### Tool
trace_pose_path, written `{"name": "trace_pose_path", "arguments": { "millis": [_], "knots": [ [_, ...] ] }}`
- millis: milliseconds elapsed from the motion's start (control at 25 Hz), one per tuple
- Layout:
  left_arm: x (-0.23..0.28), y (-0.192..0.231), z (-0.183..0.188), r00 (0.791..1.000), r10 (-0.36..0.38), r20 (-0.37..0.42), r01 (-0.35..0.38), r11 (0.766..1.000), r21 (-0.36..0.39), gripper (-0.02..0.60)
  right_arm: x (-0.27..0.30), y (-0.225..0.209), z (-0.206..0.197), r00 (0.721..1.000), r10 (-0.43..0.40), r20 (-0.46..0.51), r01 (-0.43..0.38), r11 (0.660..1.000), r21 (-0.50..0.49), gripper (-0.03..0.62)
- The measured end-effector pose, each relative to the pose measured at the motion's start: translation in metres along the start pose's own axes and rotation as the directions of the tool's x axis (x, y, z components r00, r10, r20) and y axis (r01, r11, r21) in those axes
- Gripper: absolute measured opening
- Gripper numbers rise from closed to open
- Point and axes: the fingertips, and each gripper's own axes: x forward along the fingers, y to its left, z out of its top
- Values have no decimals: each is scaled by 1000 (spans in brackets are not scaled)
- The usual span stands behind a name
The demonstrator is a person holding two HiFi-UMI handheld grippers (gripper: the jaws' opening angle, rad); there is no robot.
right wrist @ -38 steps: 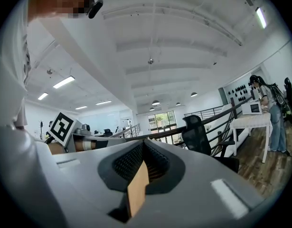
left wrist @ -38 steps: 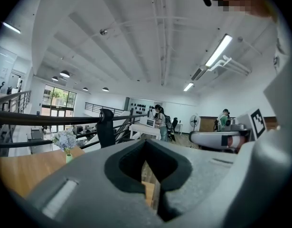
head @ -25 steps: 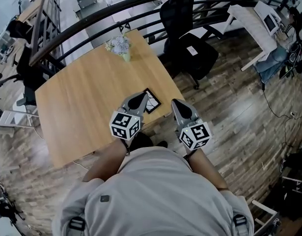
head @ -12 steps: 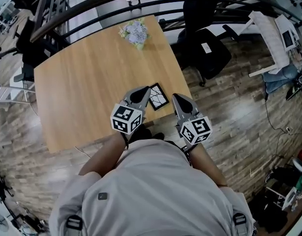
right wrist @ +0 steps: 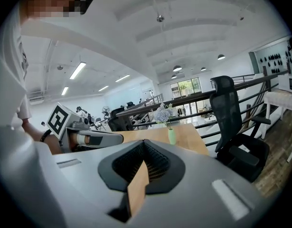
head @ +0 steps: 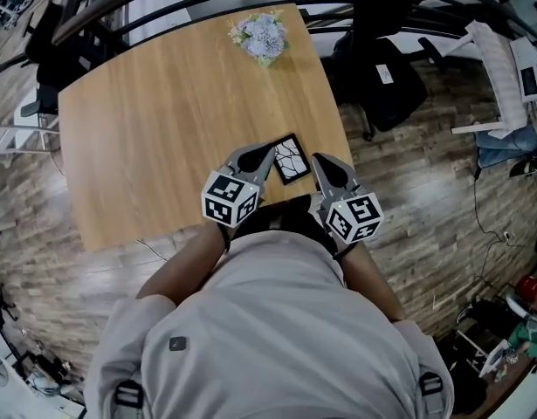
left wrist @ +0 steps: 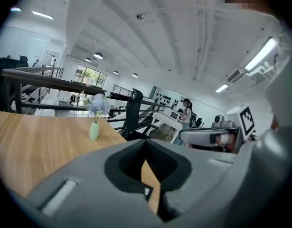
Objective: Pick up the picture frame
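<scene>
Both jaws shut, picture frame (head: 290, 158), seemingly overhead-only

Bright, even light from ceiling strip lamps (right wrist: 77, 71); fisheye bending and dark corners in both gripper views; near jaws blurred.

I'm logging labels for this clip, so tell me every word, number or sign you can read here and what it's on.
No words or numbers can be read.
The cubes on the left gripper and right gripper: black-and-white square patterns, no letters.
The picture frame: white crack-like lines, no text.
The white tag on the chair: too small to read.
</scene>
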Motion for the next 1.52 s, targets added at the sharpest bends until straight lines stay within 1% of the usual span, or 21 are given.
{"name": "trace_pose_path", "arguments": {
  "millis": [120, 280, 400, 480, 600, 760, 880, 960, 1080, 1200, 1320, 1400, 1520],
  "knots": [
    [6, 5, -6, 999, 39, -8, -40, 999, -30, 3, 11, -9, -9, 998, 42, -45, -42, 999, -10, 9],
    [17, 15, -17, 994, 108, -16, -109, 991, -73, 3, 27, -28, -29, 988, 96, -118, -99, 995, -16, 9],
    [28, 24, -36, 987, 152, -44, -156, 980, -123, 5, 33, -43, -44, 979, 131, -156, -130, 991, 16, 9],
    [36, 29, -48, 982, 182, -58, -189, 970, -156, 5, 38, -51, -48, 972, 164, -171, -164, 986, 11, 9],
    [52, 33, -75, 971, 220, -97, -235, 955, -180, 5, 46, -63, -64, 954, 205, -220, -207, 978, 13, 14],
    [65, 37, -119, 956, 240, -170, -275, 936, -221, 19, 59, -75, -96, 919, 247, -307, -251, 968, 30, 49],
    [74, 43, -147, 942, 255, -220, -307, 919, -246, 26, 68, -87, -124, 894, 252, -372, -262, 965, 24, 58],
    [80, 47, -164, 932, 267, -243, -329, 906, -266, 35, 73, -96, -142, 883, 247, -401, -252, 967, 39, 66],
    [83, 52, -189, 917, 289, -276, -368, 880, -301, 59, 79, -102, -167, 864, 242, -441, -246, 968, 51, 75],
    [86, 55, -210, 904, 303, -303, -399, 851, -340, 81, 84, -105, -190, 838, 248, -486, -255, 965, 53, 84],
    [91, 58, -228, 891, 311, -330, -424, 828, -366, 98, 91, -107, -209, 809, 254, -530, -270, 962, 49, 91],
    [94, 62, -238, 884, 312, -349, -437, 817, -376, 104, 96, -109, -220, 795, 250, -552, -271, 962, 45, 94],
    [100, 67, -251, 875, 310, -371, -449, 806, -385, 110, 104, -113, -232, 784, 239, -574, -263, 964, 41, 98]
  ]
}}
